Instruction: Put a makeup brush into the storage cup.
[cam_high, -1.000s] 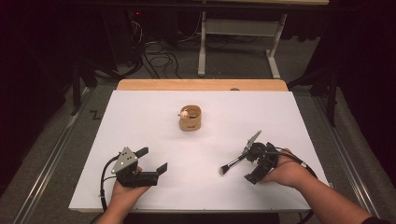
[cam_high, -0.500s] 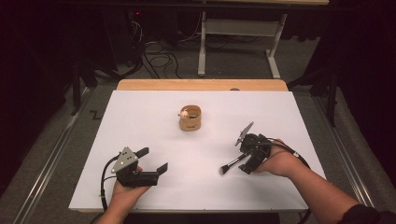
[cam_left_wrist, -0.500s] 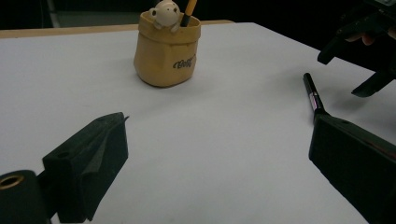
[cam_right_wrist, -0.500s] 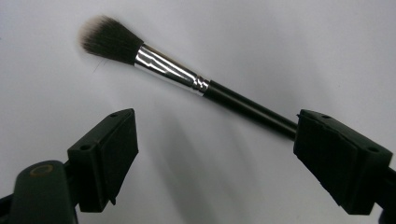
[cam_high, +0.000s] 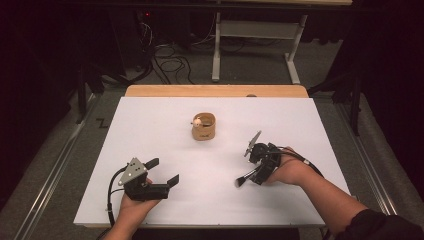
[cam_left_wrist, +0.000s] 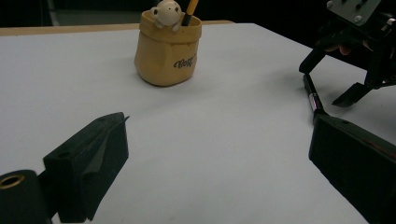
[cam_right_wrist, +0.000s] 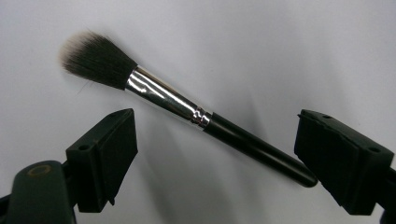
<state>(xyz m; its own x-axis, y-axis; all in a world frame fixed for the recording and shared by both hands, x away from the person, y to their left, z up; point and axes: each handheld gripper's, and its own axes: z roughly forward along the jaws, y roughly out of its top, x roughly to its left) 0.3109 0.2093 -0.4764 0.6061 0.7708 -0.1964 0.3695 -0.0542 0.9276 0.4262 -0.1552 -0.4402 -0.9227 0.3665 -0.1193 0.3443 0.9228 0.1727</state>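
A makeup brush (cam_right_wrist: 187, 109) is seen lying on the white table (cam_high: 150, 130), between the spread jaws of the right gripper (cam_right_wrist: 215, 158), which have just been closing w/o touching it. In the high view its handle end is hidden under that gripper. The left gripper (cam_high: 162, 172) is held open, nothing in it. The tan cup (cam_high: 203, 127) stands well apart; its contents are hard to make out.

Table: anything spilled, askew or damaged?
Nothing stands out. The makeup brush lies flat and intact on the white table, between the open right gripper jaws, untouched. The yellow holder stands upright with its contents inside.
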